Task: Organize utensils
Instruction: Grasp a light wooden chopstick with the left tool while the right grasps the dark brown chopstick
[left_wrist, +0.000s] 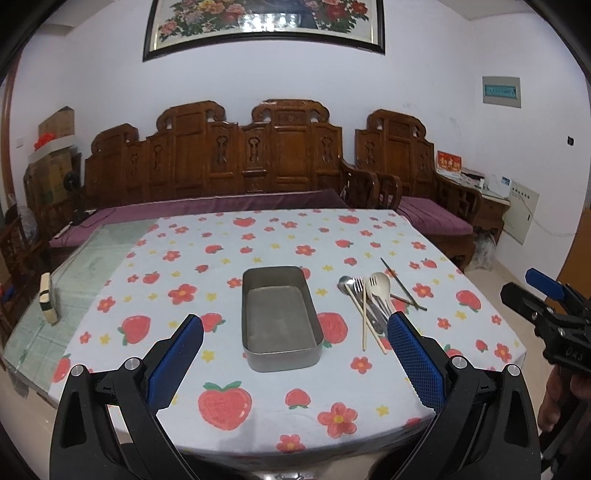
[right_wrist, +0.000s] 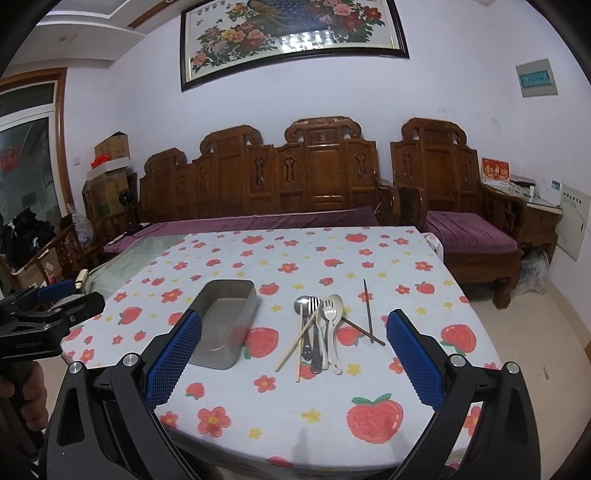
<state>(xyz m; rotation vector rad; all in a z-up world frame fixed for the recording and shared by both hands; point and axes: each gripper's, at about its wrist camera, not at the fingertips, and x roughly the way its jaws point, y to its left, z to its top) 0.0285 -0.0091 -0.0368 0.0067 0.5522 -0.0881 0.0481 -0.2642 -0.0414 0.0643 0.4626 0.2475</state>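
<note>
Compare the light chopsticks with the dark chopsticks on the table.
The light chopsticks are pale wood; the dark chopsticks are brown. The light pair lies in the heap of spoons and forks, partly across it; the dark pair lies at the heap's right side, mostly on bare cloth. The light pair meets near its far tips; the dark pair crosses near its near ends. Both pairs lie flat, outside the metal box, with neither gripper touching them.

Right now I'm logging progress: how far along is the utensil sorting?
Nothing looks done: the metal tray is empty. Nothing is in hand; the left gripper and right gripper hover with jaws open above the near table edge. All of it is left: the pile of spoons and forks, the light chopsticks and the dark chopsticks lie on the tablecloth beside the tray.
</note>
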